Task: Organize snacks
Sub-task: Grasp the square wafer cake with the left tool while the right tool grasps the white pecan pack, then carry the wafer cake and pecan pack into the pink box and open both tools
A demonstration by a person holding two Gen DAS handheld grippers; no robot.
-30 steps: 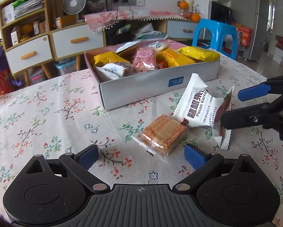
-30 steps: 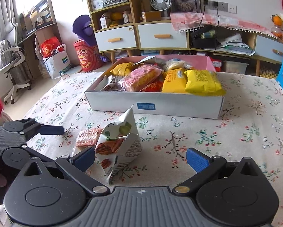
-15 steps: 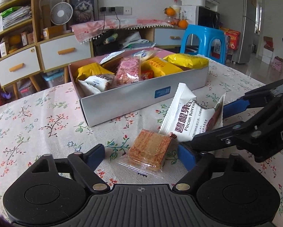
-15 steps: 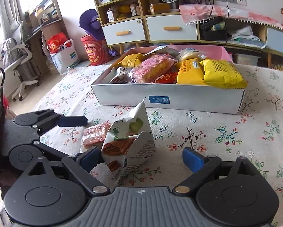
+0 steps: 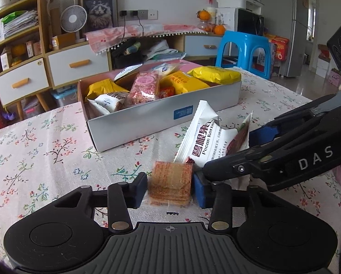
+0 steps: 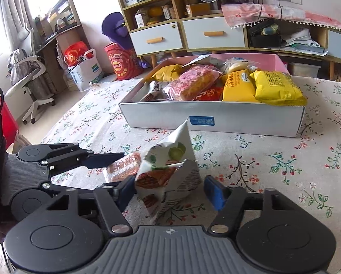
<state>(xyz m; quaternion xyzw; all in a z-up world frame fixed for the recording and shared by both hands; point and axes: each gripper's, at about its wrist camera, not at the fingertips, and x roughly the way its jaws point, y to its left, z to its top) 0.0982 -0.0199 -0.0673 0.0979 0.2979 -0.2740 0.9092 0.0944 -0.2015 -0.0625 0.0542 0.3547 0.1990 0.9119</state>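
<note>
Over the last second the left gripper (image 5: 169, 186) closed from wide apart onto the brown cracker pack (image 5: 169, 187) on the tablecloth (image 5: 56, 146). The right gripper (image 6: 169, 191) stayed spread around the white pecan packet (image 6: 170, 178). Both snacks sat short of the box (image 5: 161, 118); the cracker looked ready to lift.

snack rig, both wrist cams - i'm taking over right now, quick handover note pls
Left gripper: fingers closed in on the clear-wrapped orange cracker pack; contact looks made, pack at table level.
Right gripper: open, straddling the white pecan kernel packet, which stands crumpled on the floral tablecloth; not gripped yet.
Snack box: just beyond both packs, already holding yellow bags, a pink pack and others.
Done: most snacks are boxed.
Left: lift the cracker pack into the box, then close on the pecan packet and box it. The grippers sit very close, so probably move one at a time.
</note>
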